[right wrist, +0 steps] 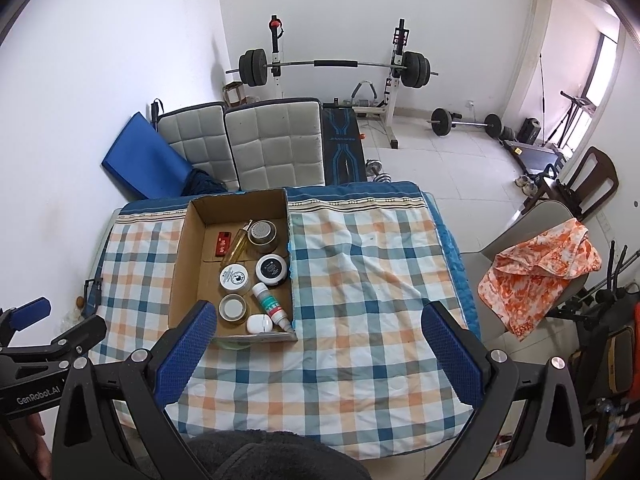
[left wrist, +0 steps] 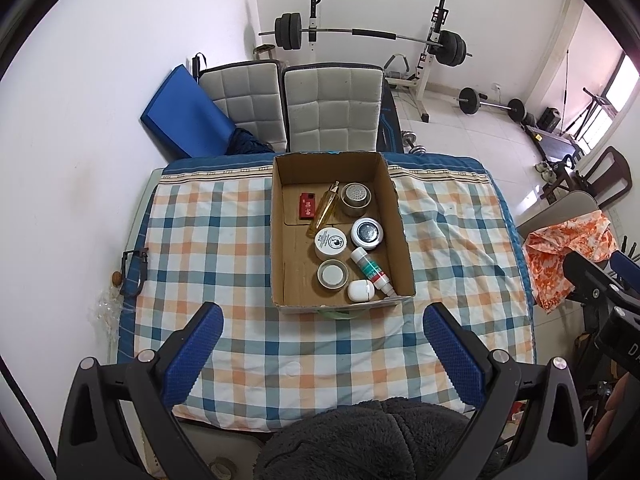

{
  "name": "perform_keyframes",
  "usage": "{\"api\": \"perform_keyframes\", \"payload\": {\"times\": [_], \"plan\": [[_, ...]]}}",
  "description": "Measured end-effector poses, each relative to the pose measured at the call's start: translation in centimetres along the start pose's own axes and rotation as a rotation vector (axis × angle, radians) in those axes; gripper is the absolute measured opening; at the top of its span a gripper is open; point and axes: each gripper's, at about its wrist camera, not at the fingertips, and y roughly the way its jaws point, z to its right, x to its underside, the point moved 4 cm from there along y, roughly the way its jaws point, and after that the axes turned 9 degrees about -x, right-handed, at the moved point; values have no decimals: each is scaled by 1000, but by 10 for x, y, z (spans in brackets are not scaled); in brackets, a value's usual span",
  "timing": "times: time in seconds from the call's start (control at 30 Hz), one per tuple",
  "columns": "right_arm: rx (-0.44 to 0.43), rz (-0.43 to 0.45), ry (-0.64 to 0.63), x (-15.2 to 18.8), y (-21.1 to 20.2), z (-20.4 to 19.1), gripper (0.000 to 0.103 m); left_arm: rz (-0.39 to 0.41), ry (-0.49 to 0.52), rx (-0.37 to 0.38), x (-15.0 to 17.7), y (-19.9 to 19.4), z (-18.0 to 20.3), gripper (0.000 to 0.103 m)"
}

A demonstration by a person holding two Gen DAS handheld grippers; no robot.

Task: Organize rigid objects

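An open cardboard box (left wrist: 280, 216) (right wrist: 182, 264) stands on a checked tablecloth (left wrist: 200, 248) (right wrist: 360, 300). Inside lie a red case (left wrist: 307, 205), a yellow bottle (left wrist: 324, 210), a tape roll (left wrist: 356, 199), a black-lidded jar (left wrist: 367, 233), a white jar (left wrist: 330, 242), a small tin (left wrist: 332, 274), a white-green tube (left wrist: 372, 271) and a white earbud case (left wrist: 361, 290). My left gripper (left wrist: 322, 354) hovers open in front of the box, holding nothing. My right gripper (right wrist: 320, 354) is open too, above the cloth to the box's right. The left tool (right wrist: 36, 364) shows at that view's left edge.
Two padded chairs (left wrist: 328, 108) stand behind the table beside a blue mat (left wrist: 184, 116). A barbell rack (left wrist: 368, 36) and loose weights (left wrist: 490, 104) fill the room behind. An orange patterned cloth (left wrist: 568, 256) lies on a chair at the right. A dark fleece sleeve (left wrist: 360, 436) is below.
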Motion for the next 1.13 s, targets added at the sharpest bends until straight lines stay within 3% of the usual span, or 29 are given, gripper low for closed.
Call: {"api": "perform_keyframes", "payload": {"times": [1.13], "plan": [[15, 16, 22, 3, -2, -2, 103, 27, 2, -7, -3, -2, -5, 103]]}}
